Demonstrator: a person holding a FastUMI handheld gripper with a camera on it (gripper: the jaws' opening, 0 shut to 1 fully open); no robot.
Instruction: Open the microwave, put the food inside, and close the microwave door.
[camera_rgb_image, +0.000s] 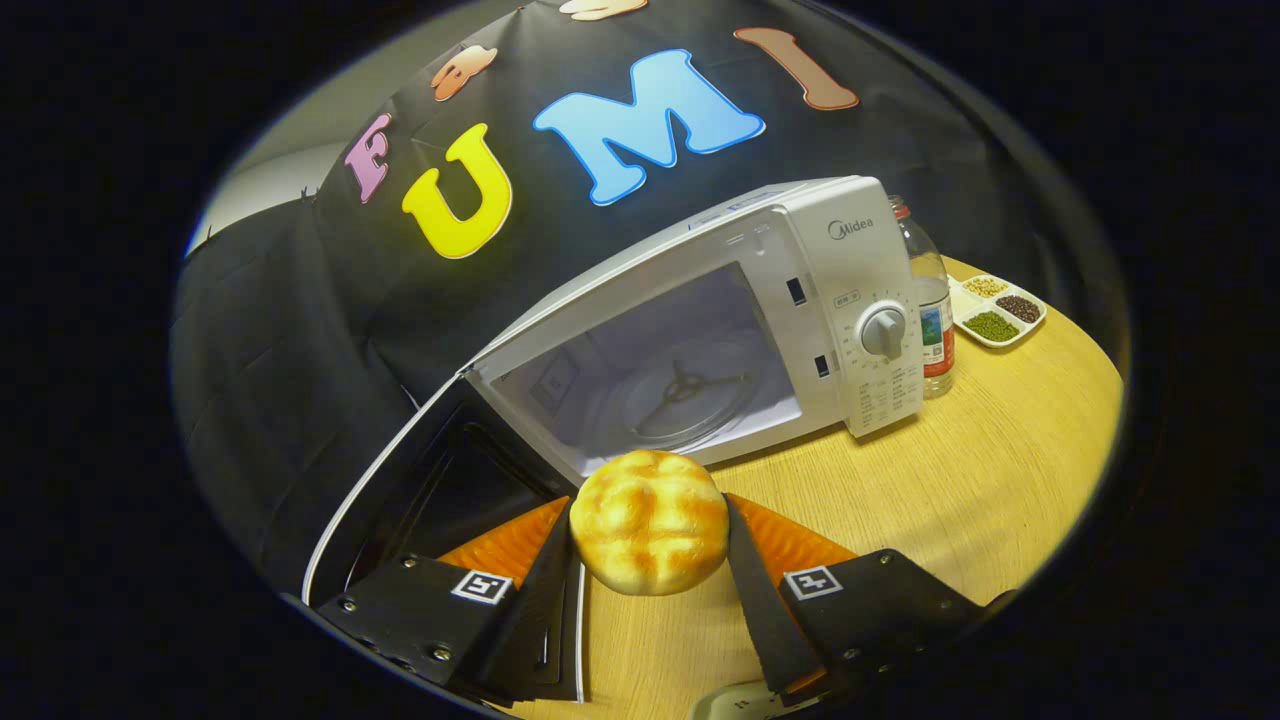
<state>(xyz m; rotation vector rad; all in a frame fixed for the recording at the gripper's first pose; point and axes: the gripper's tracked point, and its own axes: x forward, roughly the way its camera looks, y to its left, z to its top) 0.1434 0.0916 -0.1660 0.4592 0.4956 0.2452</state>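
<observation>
The tool (650, 530) is gripping the bun (650, 522), a finger pressing on each side of it, so the food is riding between the fingers just above the worktop (960, 480). The bun is hanging right in front of the microwave (700, 330), close to the lower lip of its open cavity. The door (420, 500) is standing swung out to the left of the microwave, beside the left finger. Inside the microwave the glass turntable (690, 395) is lying bare. To the right of the microwave a bottle (930, 300) is standing, and beyond it a tray (998, 310) of beans is sitting.

The step in hand appears to be carrying the bun in. Doing it well probably means lifting it a touch to clear the lip, steering straight so the left finger is staying off the door, and lowering onto the middle of the turntable before easing the fingers apart. The bun looks soft, so the squeeze should be staying gentle.
</observation>
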